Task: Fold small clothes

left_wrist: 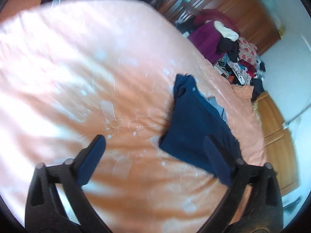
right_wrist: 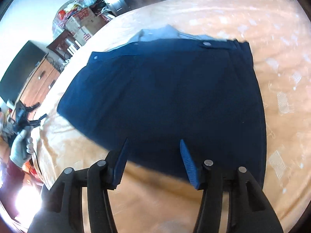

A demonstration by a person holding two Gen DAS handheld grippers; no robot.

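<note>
A small navy blue garment (right_wrist: pixel 165 97) with snap buttons lies folded flat on the peach bedspread (right_wrist: pixel 281 58), a grey lining showing at its far edge. My right gripper (right_wrist: pixel 153 143) is open and empty, fingertips just over the garment's near edge. In the left wrist view the same garment (left_wrist: pixel 194 124) lies at the right. My left gripper (left_wrist: pixel 155 141) is wide open and empty above the bedspread (left_wrist: pixel 77 68), its right finger (left_wrist: pixel 215 155) over the garment's near corner.
A heap of mixed clothes (left_wrist: pixel 233 54) sits beyond the bed's far corner, by wooden wardrobes (left_wrist: pixel 279 136). In the right wrist view, cardboard boxes (right_wrist: pixel 83 23), a dark screen (right_wrist: pixel 21 68) and a gloved hand holding the other gripper (right_wrist: pixel 21 147) are at the left.
</note>
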